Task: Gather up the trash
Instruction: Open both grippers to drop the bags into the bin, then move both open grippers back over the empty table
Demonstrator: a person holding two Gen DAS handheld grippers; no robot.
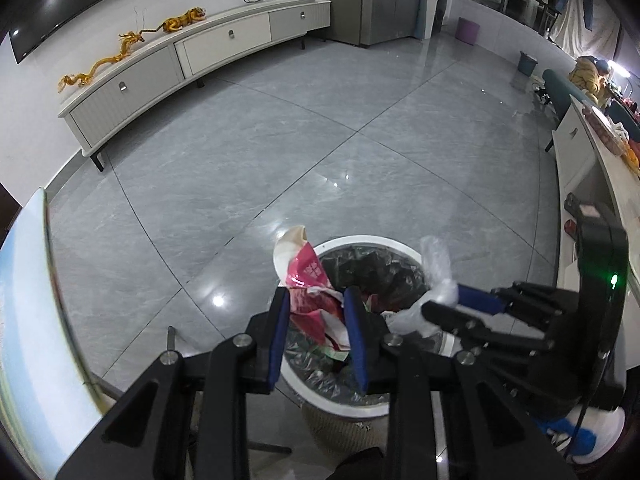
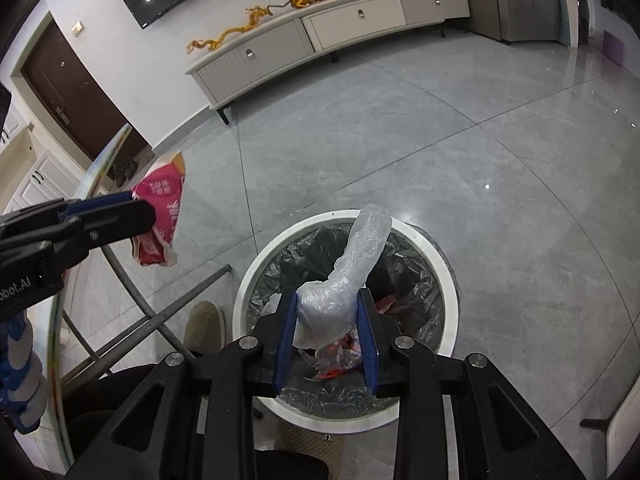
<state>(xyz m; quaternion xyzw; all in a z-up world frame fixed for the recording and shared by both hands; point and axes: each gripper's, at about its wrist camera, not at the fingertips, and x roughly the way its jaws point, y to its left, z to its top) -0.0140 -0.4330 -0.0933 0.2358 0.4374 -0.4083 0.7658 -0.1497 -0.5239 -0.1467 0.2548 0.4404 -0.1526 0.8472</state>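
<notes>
A round white-rimmed trash bin (image 1: 352, 242) lined with a black bag stands on the floor below both grippers; it also shows in the right wrist view (image 2: 448, 280). My left gripper (image 1: 318, 300) is shut on a crumpled red and white wrapper (image 1: 308, 280) above the bin's left rim; the wrapper also shows in the right wrist view (image 2: 160, 216). My right gripper (image 2: 327, 300) is shut on a crumpled clear plastic bag (image 2: 352, 268) over the bin; the bag also shows in the left wrist view (image 1: 438, 268). Red scraps lie inside the bin.
A glass table edge (image 1: 44, 280) curves along the left, with metal legs (image 2: 160, 316) beside the bin. A long white TV cabinet (image 1: 180, 64) stands by the far wall. A white counter (image 1: 580, 184) is at the right. Grey tiled floor (image 1: 280, 140) lies beyond.
</notes>
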